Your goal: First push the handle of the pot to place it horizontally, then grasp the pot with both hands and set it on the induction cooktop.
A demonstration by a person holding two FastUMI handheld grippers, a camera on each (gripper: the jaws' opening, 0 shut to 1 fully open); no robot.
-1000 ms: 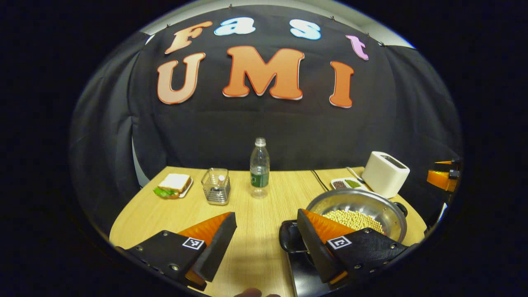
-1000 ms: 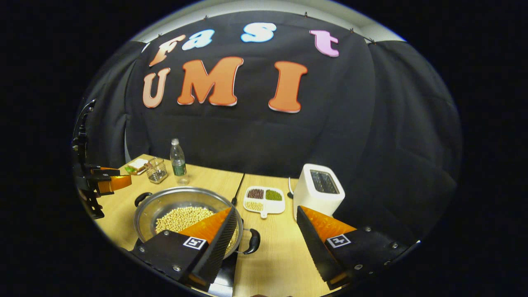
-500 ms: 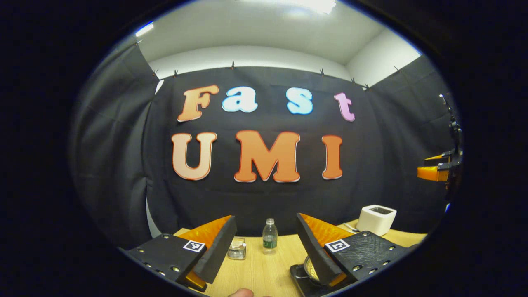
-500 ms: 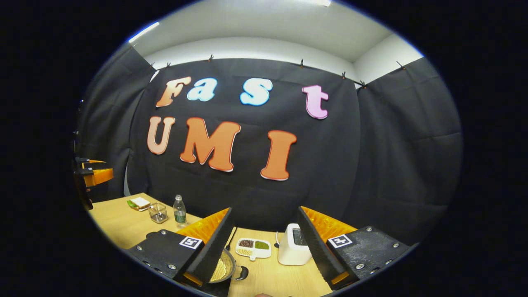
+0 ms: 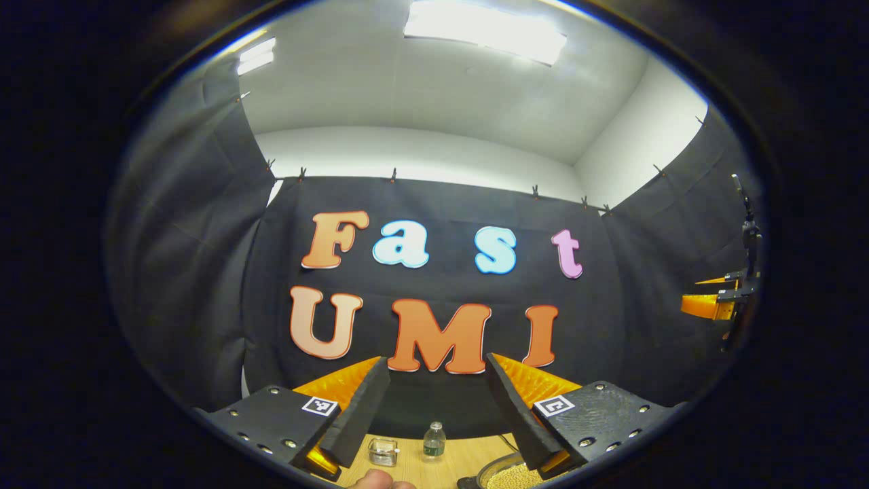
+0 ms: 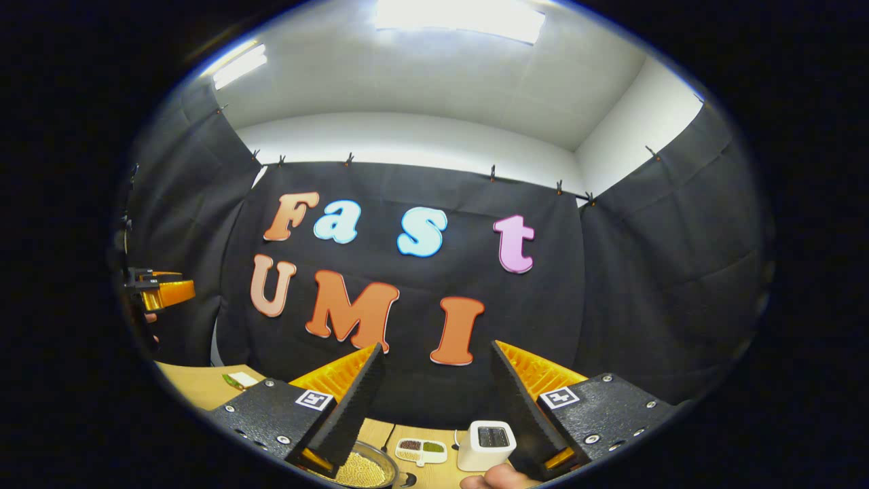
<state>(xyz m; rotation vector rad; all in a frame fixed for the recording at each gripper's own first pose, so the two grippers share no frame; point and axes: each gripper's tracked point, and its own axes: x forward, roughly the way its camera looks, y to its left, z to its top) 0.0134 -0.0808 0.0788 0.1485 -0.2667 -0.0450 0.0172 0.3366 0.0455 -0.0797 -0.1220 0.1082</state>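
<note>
Down below both wide-open grippers, left gripper (image 5: 434, 407) and right gripper (image 6: 434, 401), the bean-filled pot (image 6: 363, 467) looks heavy, so grab its side handles.

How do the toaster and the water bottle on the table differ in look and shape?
The toaster is white, opaque and boxy with rounded corners; the water bottle is clear and slim. The toaster has a dark slot on top, while the water bottle ends in a cap and bears a dark band round its middle. Both stand upright on the wooden table, and neither is held by a gripper.
</note>
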